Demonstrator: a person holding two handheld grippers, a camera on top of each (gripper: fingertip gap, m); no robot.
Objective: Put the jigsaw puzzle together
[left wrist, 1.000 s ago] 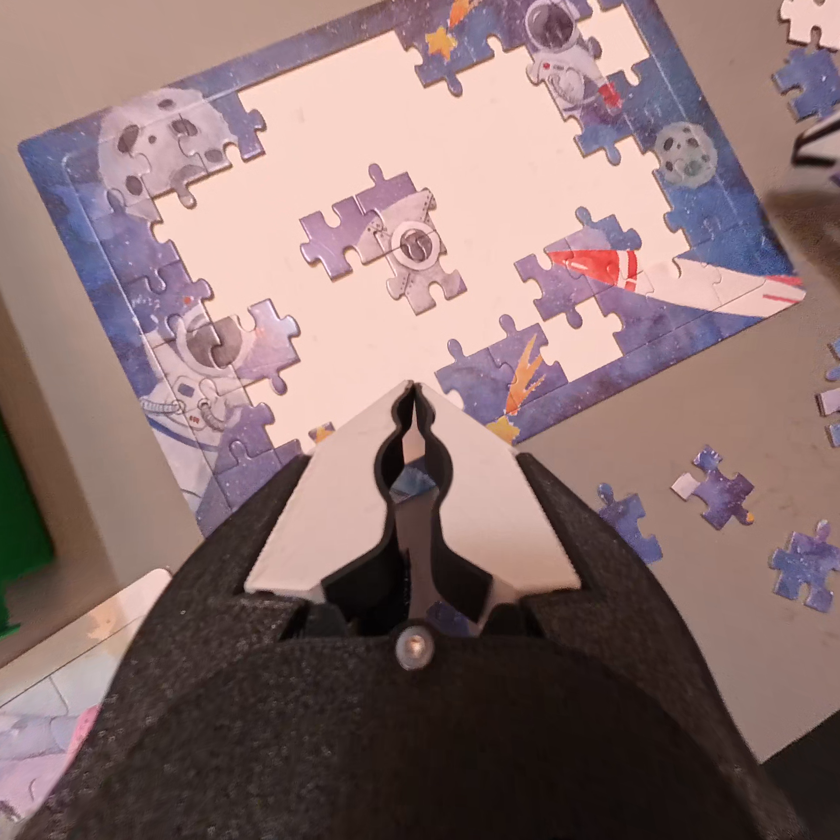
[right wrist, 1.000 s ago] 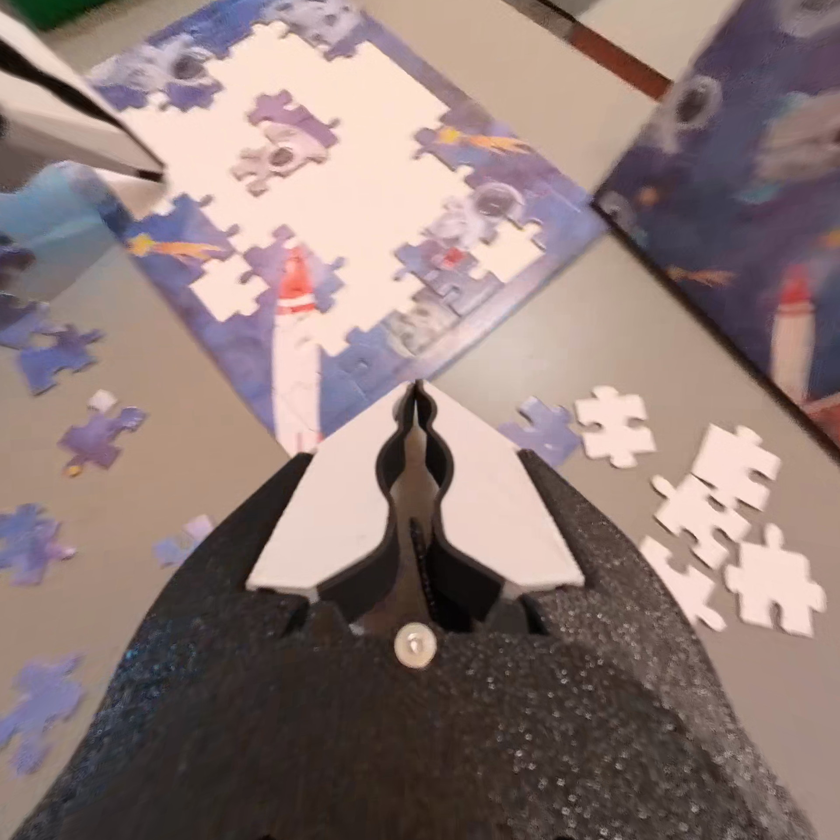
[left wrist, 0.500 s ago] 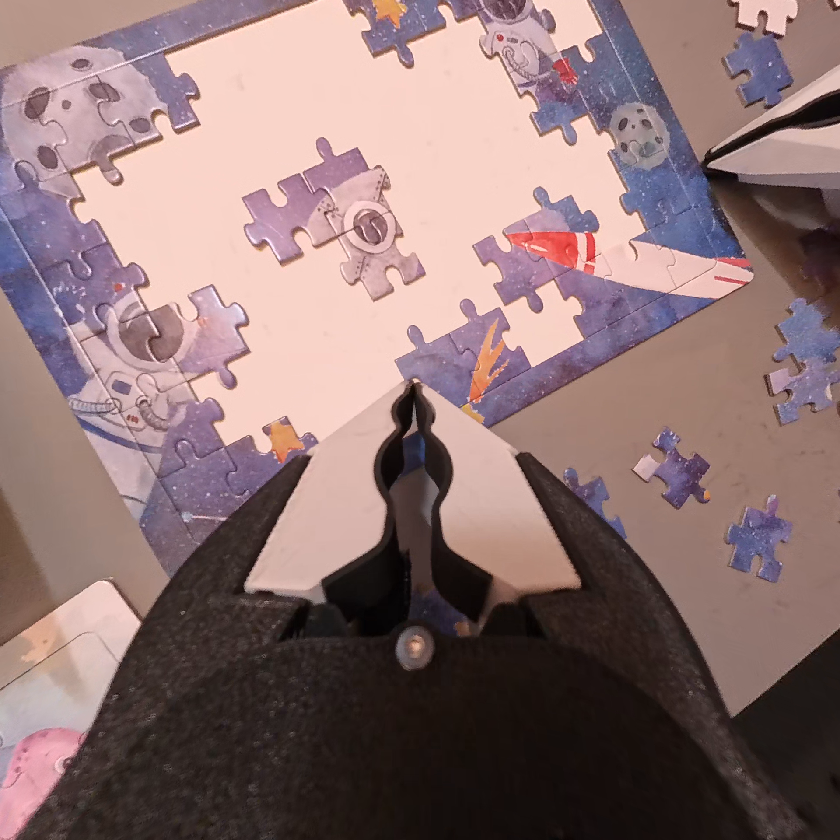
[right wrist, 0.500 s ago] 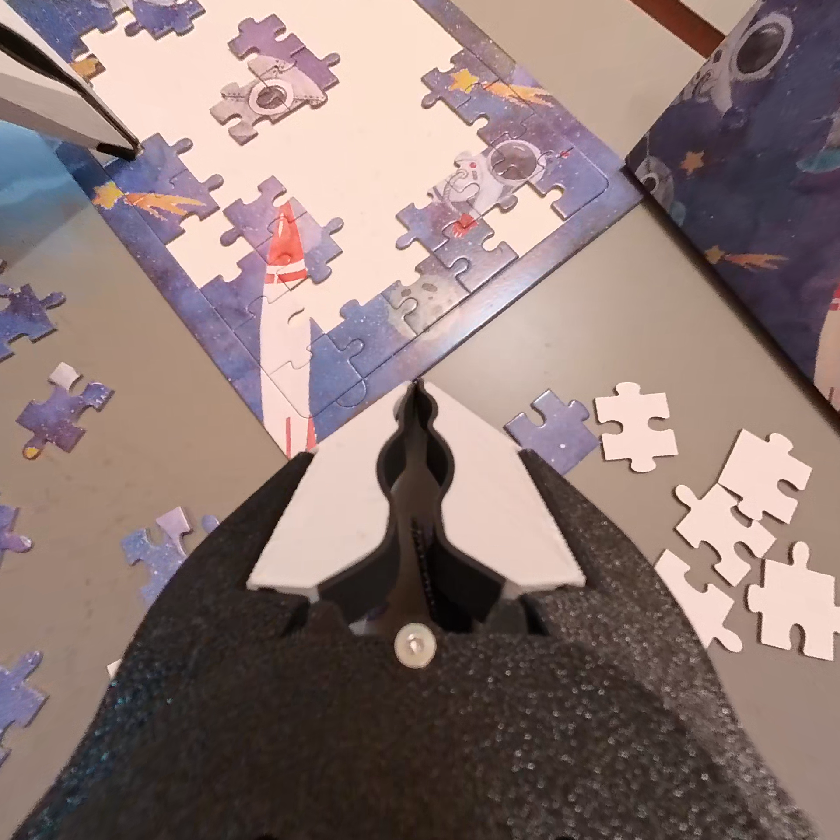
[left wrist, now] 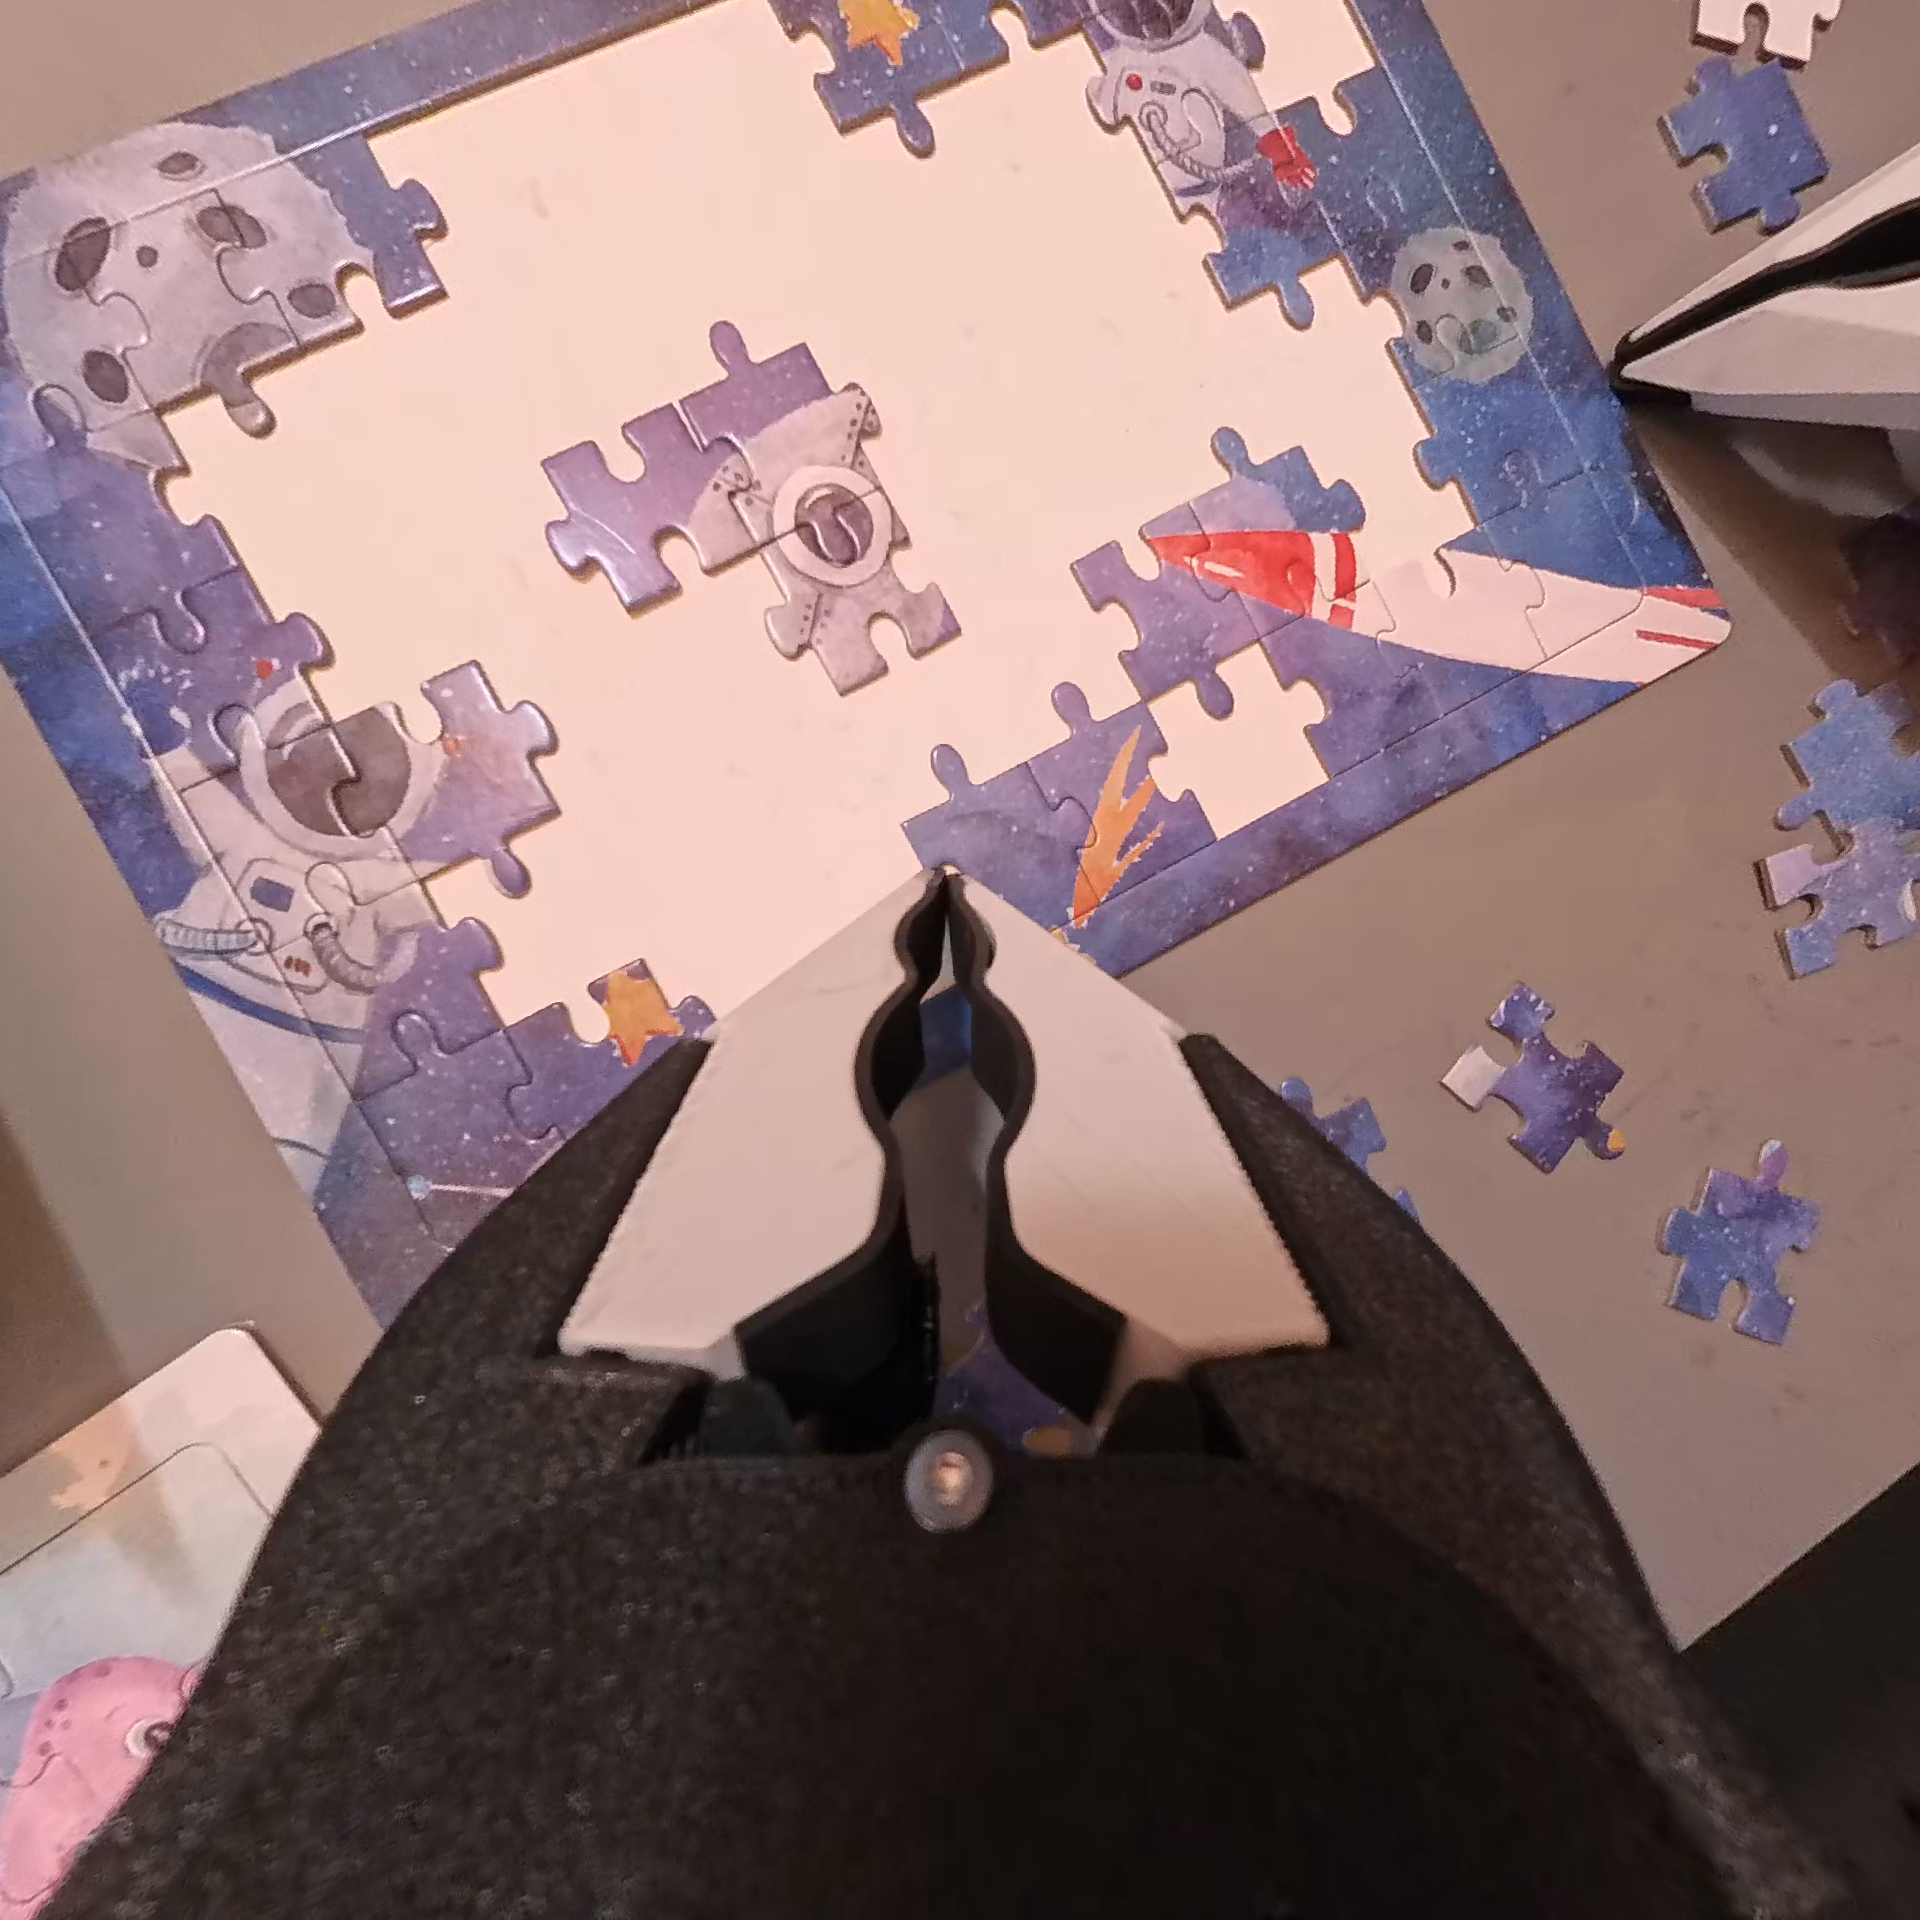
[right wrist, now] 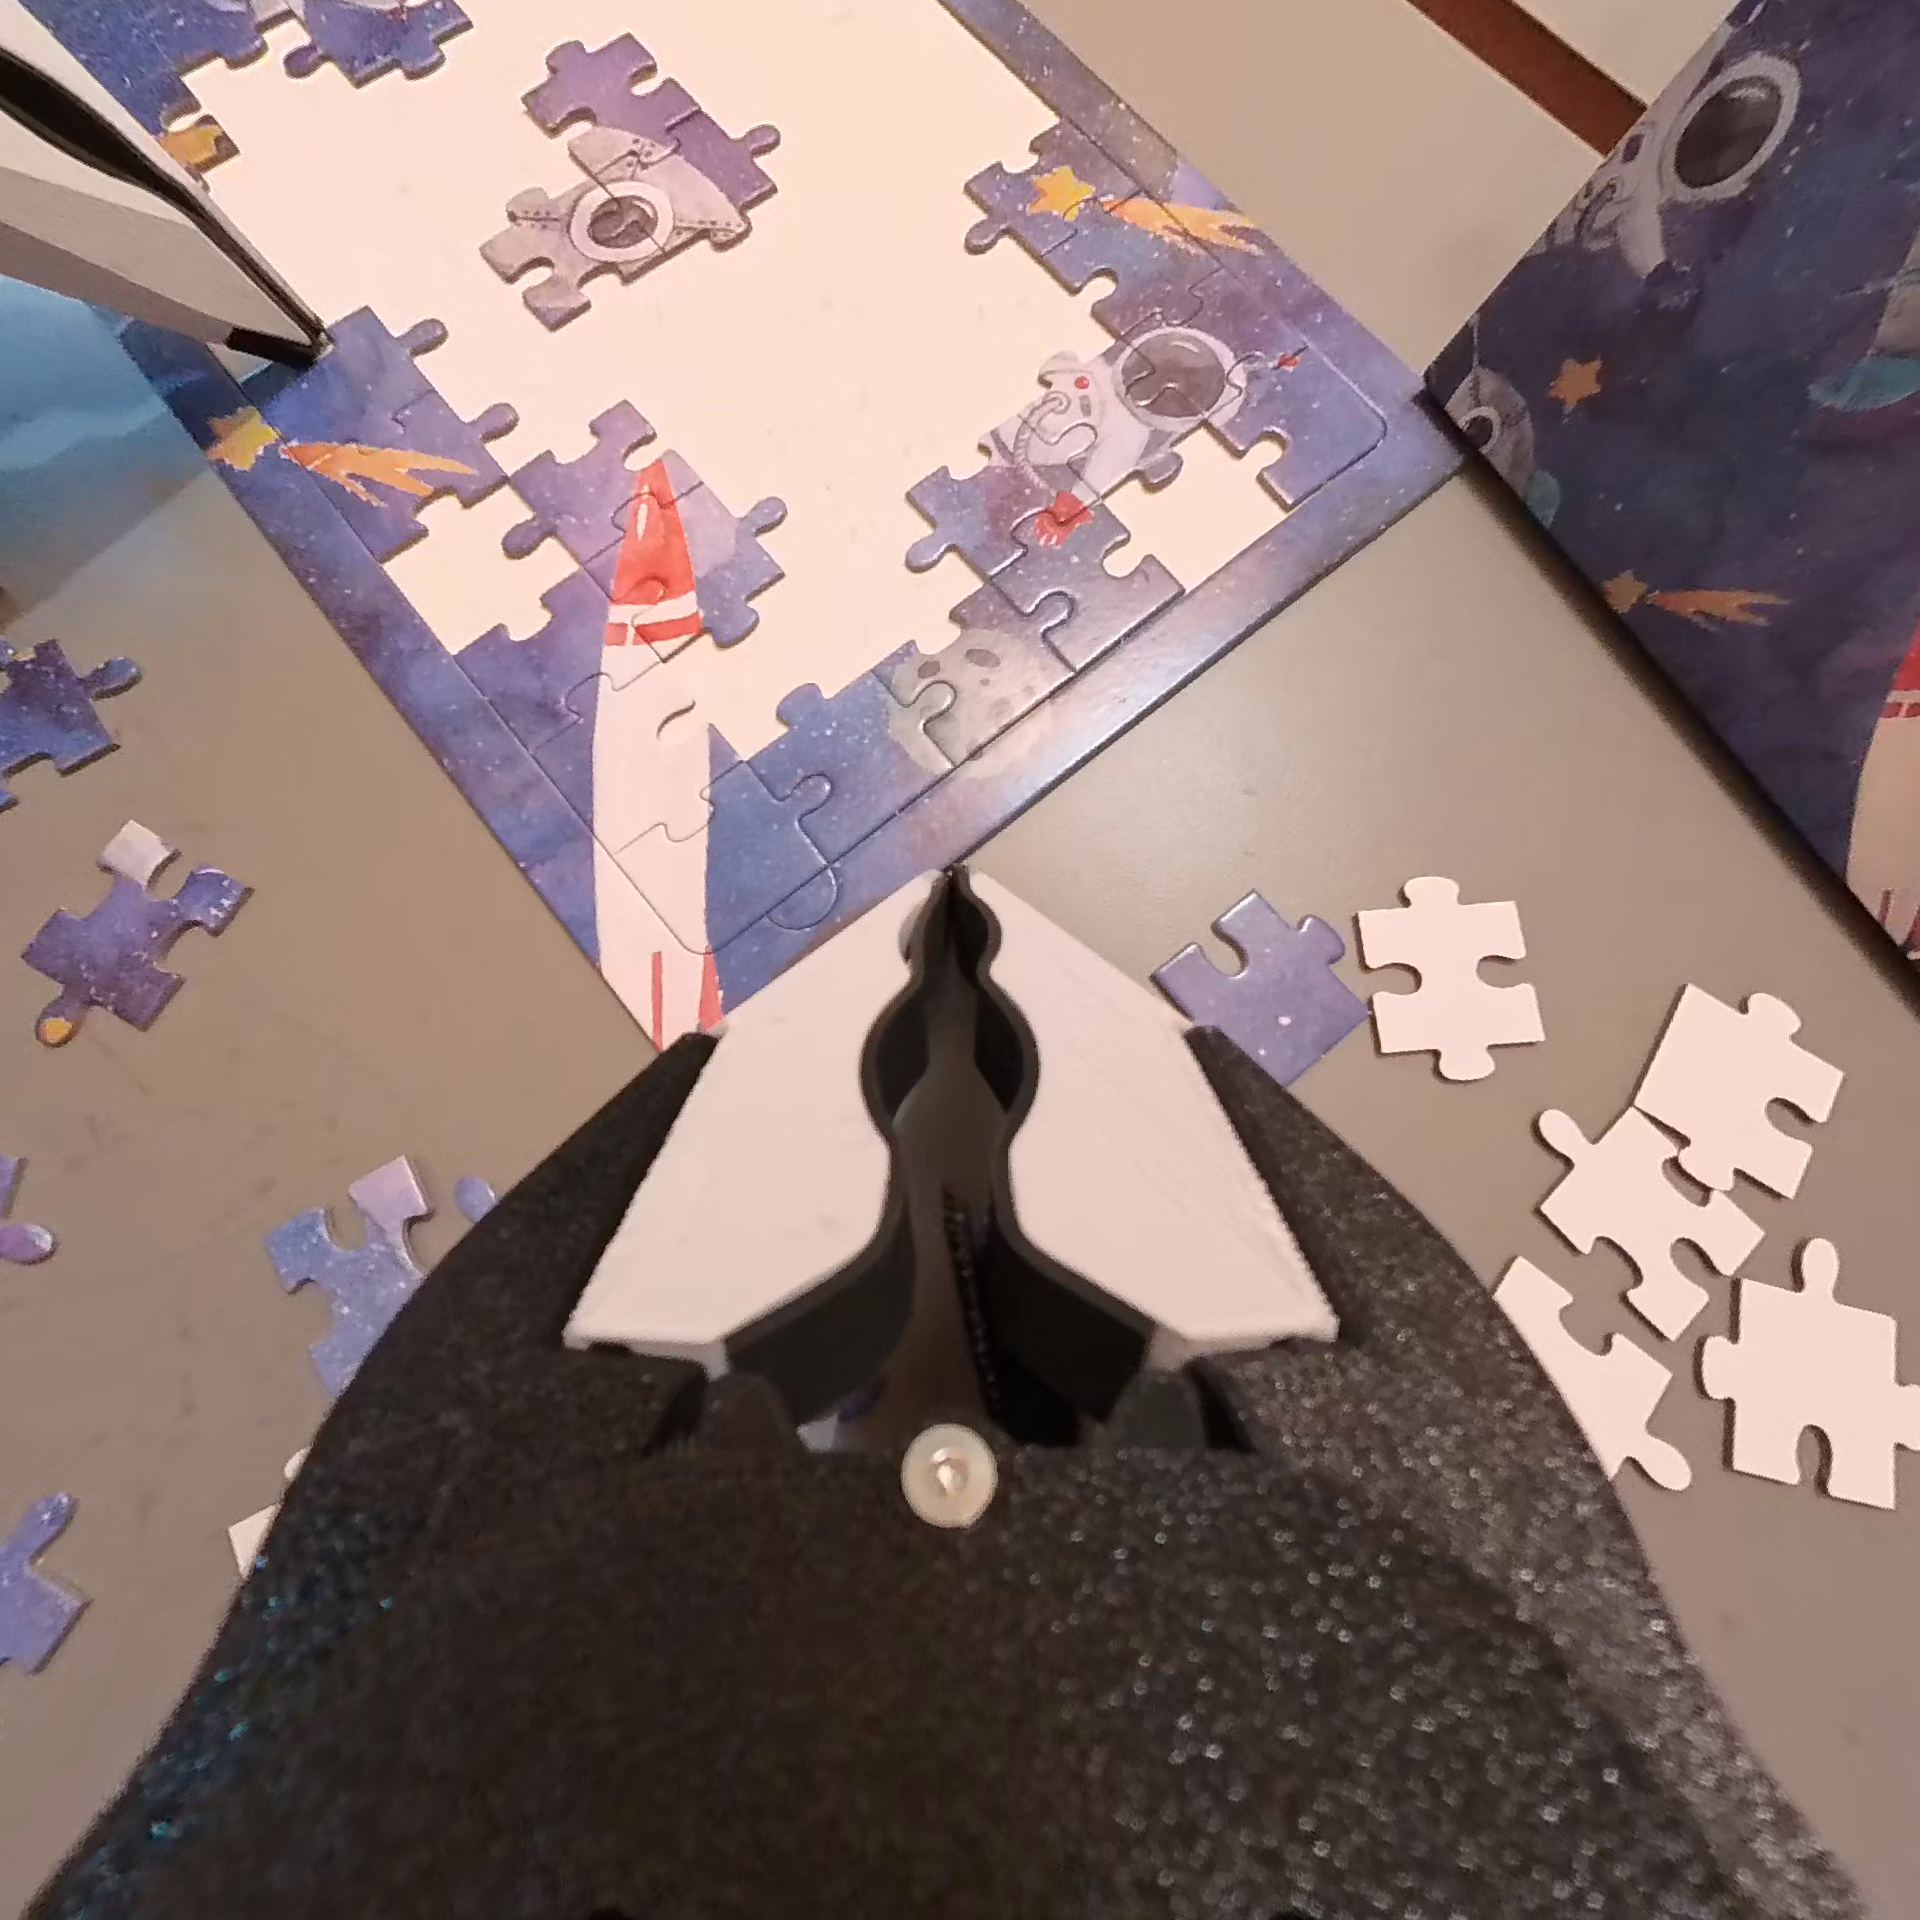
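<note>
Grey tabletop [right wrist: 1299,727] all around, and the puzzle [left wrist: 790,665] lies flat on it, border pieces mostly in, a wide pale gap at its centre with one joined cluster [left wrist: 758,520] alone there. Left gripper [left wrist: 943,883] is clenched, tips meeting over the puzzle's near edge at 6 o'clock; something blue shows deep between the fingers, but I cannot tell if it is held. Right gripper [right wrist: 951,881] is pinched shut on nothing, tips at the puzzle's near corner. Loose blue pieces [right wrist: 130,935] scatter at 9 o'clock, white face-down pieces [right wrist: 1683,1205] at 3 o'clock, bare table between. Box [right wrist: 1745,416] closes off 2 o'clock, just beside the puzzle's corner.
</note>
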